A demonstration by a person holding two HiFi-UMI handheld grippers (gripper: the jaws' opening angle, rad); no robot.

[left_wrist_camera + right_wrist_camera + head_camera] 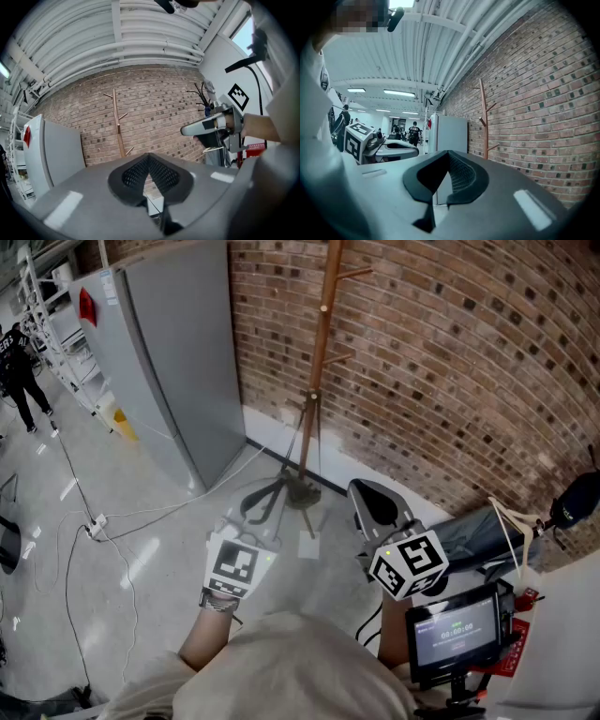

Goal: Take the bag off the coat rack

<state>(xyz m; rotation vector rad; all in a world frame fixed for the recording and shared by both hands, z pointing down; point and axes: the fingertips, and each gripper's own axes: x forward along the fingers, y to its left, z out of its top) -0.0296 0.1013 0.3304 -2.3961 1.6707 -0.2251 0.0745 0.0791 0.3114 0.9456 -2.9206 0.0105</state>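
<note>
The wooden coat rack stands against the brick wall, and every peg in sight is bare; it also shows in the left gripper view and the right gripper view. No bag hangs on it. A grey-blue soft thing with a white cord lies at the right; I cannot tell whether it is the bag. My left gripper points at the rack's base, shut and empty. My right gripper is held beside it, also shut and empty.
A tall grey cabinet stands left of the rack. Cables trail over the floor, and a white sheet lies near the rack's foot. A small screen sits at lower right. A person walks far left.
</note>
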